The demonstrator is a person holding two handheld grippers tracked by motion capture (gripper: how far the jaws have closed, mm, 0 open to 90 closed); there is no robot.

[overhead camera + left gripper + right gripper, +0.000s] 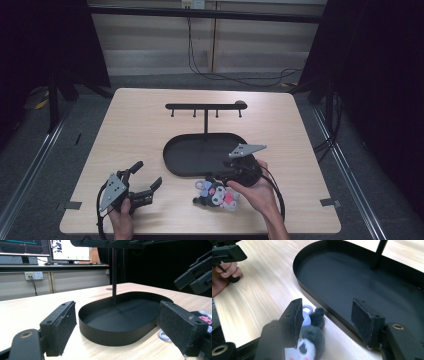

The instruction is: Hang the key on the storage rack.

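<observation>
A small plush toy [218,193], dark grey and white with pink bits and a pale ring [306,308], lies on the table just in front of the black oval tray [170,150]. My right gripper [216,178] hovers over it, open. In the right gripper view [328,312] the plush [312,337] sits under and beside the left jaw, with the tray's rim [329,310] between the jaws. My left gripper [147,173] rests open at the front left, holding nothing. In its own view [117,317] it faces the tray wall [110,335].
A black stand with a hooked crossbar [206,106] rises from the tray's back; its post [114,277] shows in the left gripper view. Bare wooden table [130,125] lies to the left and behind. Dark curtains and cables surround the table.
</observation>
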